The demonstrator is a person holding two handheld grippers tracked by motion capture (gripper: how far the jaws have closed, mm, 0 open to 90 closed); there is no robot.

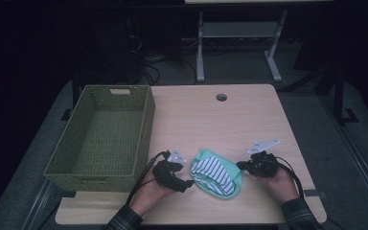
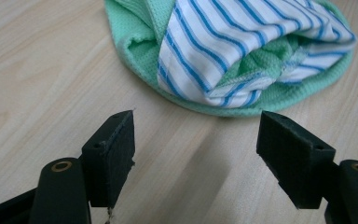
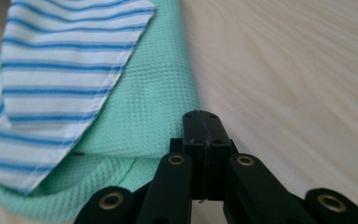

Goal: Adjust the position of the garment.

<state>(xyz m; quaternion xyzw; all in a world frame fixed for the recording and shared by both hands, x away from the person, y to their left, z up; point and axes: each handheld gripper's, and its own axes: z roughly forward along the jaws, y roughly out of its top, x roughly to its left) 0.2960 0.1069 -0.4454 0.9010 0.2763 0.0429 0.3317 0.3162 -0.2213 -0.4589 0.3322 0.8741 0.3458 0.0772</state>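
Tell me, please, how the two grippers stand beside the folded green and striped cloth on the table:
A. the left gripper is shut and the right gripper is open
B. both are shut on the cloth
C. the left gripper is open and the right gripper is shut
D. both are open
C: the left gripper has a wide empty gap short of the cloth, while the right gripper has its pads pressed together beside the green edge.
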